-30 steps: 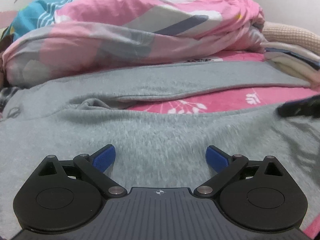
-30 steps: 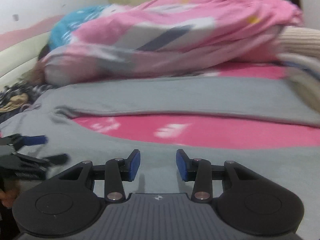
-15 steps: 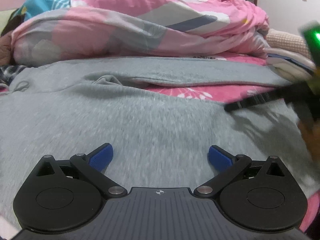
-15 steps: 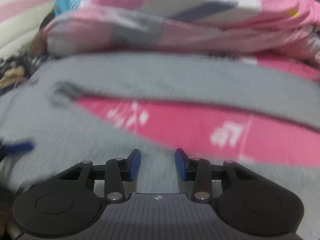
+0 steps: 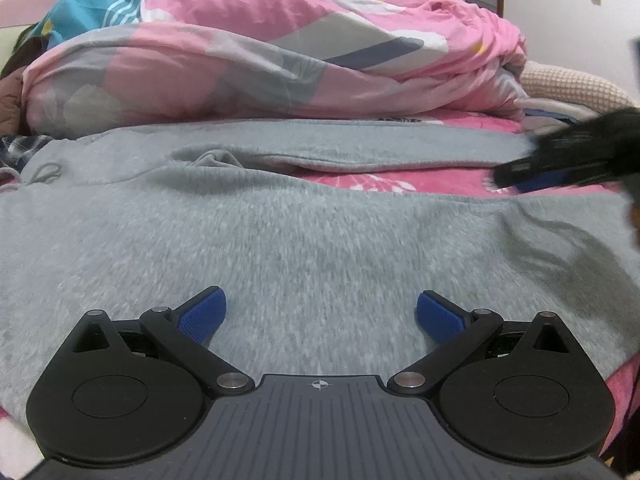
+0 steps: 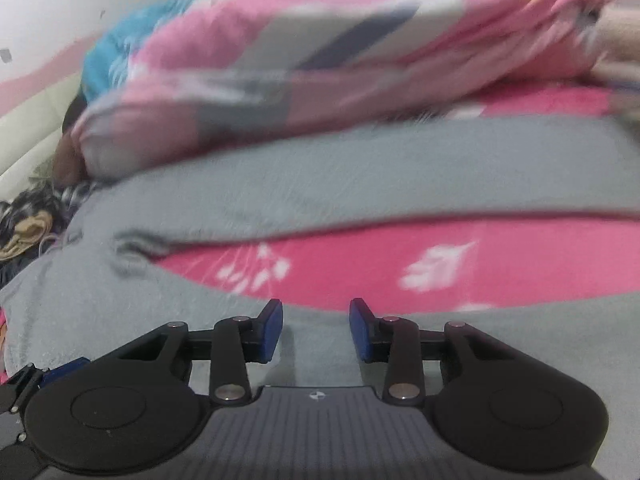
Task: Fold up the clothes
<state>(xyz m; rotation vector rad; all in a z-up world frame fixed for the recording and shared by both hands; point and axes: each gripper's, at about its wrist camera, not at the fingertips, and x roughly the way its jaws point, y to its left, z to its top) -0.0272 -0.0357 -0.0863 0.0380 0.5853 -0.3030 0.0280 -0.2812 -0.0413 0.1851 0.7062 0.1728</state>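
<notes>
Grey sweatpants (image 5: pixel 320 240) spread flat below pink quilt (image 5: pixel 280 52); left gripper (image 5: pixel 320 316) fingers wide apart, right gripper (image 6: pixel 316 330) fingers narrowly apart, both pinching nothing.

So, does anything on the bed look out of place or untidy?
Only the grey trousers: near their crotch the fabric is bunched into a small rumple, not lying flat. Nothing looks spilled or damaged.

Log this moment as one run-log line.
stage: approach | garment: grey trousers spread flat on pink sheet | left gripper: open, empty, over cloth | right gripper: open, empty | fold: not begun
</notes>
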